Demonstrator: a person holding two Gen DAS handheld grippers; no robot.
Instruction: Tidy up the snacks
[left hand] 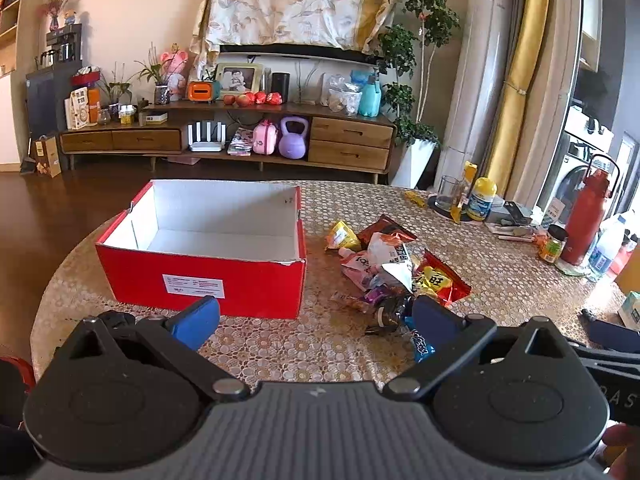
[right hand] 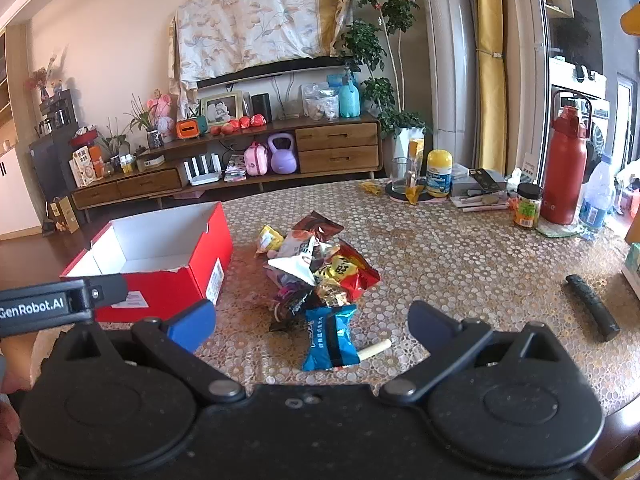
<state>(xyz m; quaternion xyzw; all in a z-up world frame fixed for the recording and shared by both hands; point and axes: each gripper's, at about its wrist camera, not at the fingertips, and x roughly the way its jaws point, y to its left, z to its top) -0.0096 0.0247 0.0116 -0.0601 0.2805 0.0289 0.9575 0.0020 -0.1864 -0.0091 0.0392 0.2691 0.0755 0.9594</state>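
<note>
An open red box (left hand: 208, 280) with a bare white inside stands on the round table, seen left of centre in both views (right hand: 176, 276). Right of it lies a heap of snack packets (left hand: 392, 268) (right hand: 316, 268). A blue packet (right hand: 332, 338) lies nearest, flat on the table between the right gripper's fingers, with a pale stick (right hand: 374, 350) beside it. My left gripper (left hand: 316, 320) is open above the table in front of the box. My right gripper (right hand: 312, 326) is open too, just short of the heap. The left gripper's body shows at the left edge of the right wrist view.
At the table's far right stand a glass (right hand: 400, 176), a yellow-capped tub (right hand: 439, 174), a small jar (right hand: 527, 210), a red flask (right hand: 566, 172) and a water bottle (right hand: 598, 196). A black cylinder (right hand: 592, 306) lies to the right. A wooden sideboard stands beyond the table.
</note>
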